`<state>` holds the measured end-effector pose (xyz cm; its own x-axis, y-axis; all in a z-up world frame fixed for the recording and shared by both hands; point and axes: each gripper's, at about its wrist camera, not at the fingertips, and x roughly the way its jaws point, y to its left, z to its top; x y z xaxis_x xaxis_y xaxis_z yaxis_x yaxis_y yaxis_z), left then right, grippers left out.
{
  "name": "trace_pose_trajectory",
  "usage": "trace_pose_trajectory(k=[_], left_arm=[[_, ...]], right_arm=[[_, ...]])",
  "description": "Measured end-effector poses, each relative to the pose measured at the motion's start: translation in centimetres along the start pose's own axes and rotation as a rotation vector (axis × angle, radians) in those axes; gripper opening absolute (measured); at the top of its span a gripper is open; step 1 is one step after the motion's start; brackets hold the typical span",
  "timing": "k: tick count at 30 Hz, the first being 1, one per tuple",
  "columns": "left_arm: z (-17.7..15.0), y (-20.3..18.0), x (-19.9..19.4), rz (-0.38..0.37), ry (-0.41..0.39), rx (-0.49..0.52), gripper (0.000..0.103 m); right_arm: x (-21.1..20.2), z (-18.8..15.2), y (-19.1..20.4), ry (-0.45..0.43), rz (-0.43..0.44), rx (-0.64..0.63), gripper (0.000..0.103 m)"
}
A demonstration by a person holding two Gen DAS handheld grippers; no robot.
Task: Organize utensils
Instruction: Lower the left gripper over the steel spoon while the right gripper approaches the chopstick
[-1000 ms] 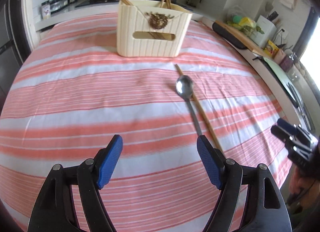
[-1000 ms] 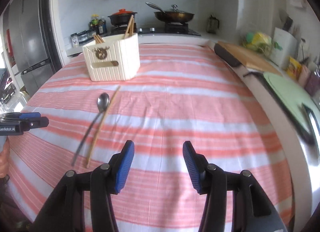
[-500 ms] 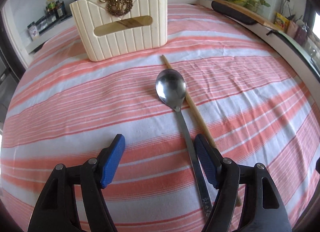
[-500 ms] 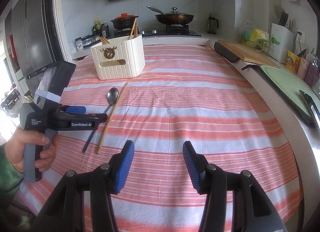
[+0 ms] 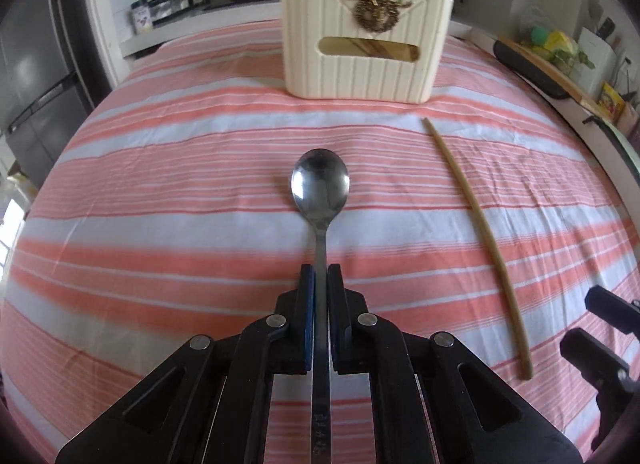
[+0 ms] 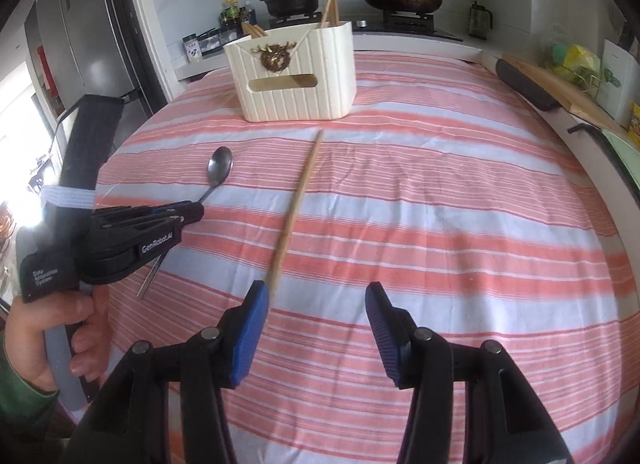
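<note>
Between closed fingers (image 5: 306, 288): spoon (image 5: 320, 188) handle, half-hidden.

The spoon (image 5: 320, 188) handle was partly hidden between the left hand-held gripper (image 5: 321, 276) pads. The holder (image 6: 294, 74) concealed the chopsticks' lower ends.

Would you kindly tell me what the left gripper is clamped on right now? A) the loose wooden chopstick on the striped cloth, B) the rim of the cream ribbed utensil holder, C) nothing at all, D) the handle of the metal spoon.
D: the left gripper has its blue pads closed against the thin handle of the metal spoon, while the wooden chopstick lies apart on the cloth.
</note>
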<state>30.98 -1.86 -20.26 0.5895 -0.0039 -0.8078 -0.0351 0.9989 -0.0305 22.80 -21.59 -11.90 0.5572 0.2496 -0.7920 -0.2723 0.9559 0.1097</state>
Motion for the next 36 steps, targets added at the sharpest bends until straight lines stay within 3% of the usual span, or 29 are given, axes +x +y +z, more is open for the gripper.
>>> trace_pose_trajectory(k=[6, 8, 9, 10, 11, 13, 15, 17, 20, 23, 24, 25, 36], left_arm=[[-2.1, 3.4, -1.6, 0.006, 0.0, -0.018, 0.005], [-2.7, 3.7, -2.0, -0.006, -0.005, -0.002, 0.006], [-3.0, 3.8, -2.3, -0.008, -0.009, 0.003, 0.007], [-3.3, 3.9, -2.6, -0.011, -0.014, 0.005, 0.007], [-3.6, 3.9, -2.9, -0.016, -0.017, 0.007, 0.01], [-4.2, 4.1, -3.5, -0.026, -0.017, 0.009, 0.029], [-4.9, 4.4, -4.1, -0.035, -0.019, 0.004, 0.056], [-5.6, 4.7, -4.7, -0.046, -0.02, -0.002, 0.061], [-6.5, 4.9, -4.9, -0.065, -0.009, 0.0, 0.076], [-7.0, 4.2, -4.9, -0.06, -0.006, 0.031, 0.083], [-7.1, 3.9, -4.8, -0.048, -0.005, 0.048, 0.084], [-7.2, 3.7, -4.7, -0.036, -0.006, 0.063, 0.085], [-7.4, 3.7, -4.0, 0.003, 0.025, 0.063, 0.102]], right_arm=[[4.8, 1.6, 3.4, 0.084, -0.027, -0.105, 0.051], [5.2, 1.5, 3.8, 0.054, -0.063, -0.13, 0.049], [5.2, 1.5, 3.7, 0.055, -0.077, -0.127, 0.037], [5.0, 1.4, 3.3, 0.049, -0.09, -0.102, 0.014], [4.7, 1.3, 2.8, 0.052, -0.11, -0.075, 0.008], [3.9, 0.6, 1.4, 0.049, -0.127, -0.027, 0.007], [2.8, -0.6, 0.1, 0.045, -0.152, 0.005, 0.007], [1.3, -2.2, -1.0, 0.043, -0.184, 0.019, 0.007], [-1.0, -4.7, -2.1, 0.055, -0.224, 0.029, 0.007], [-2.7, -6.3, -2.7, 0.047, -0.226, 0.037, 0.021], [-3.1, -6.7, -2.7, 0.039, -0.22, 0.041, 0.045], [-3.6, -6.9, -2.8, 0.02, -0.214, 0.045, 0.063], [-2.4, -7.1, -3.2, 0.005, -0.208, 0.058, 0.066]])
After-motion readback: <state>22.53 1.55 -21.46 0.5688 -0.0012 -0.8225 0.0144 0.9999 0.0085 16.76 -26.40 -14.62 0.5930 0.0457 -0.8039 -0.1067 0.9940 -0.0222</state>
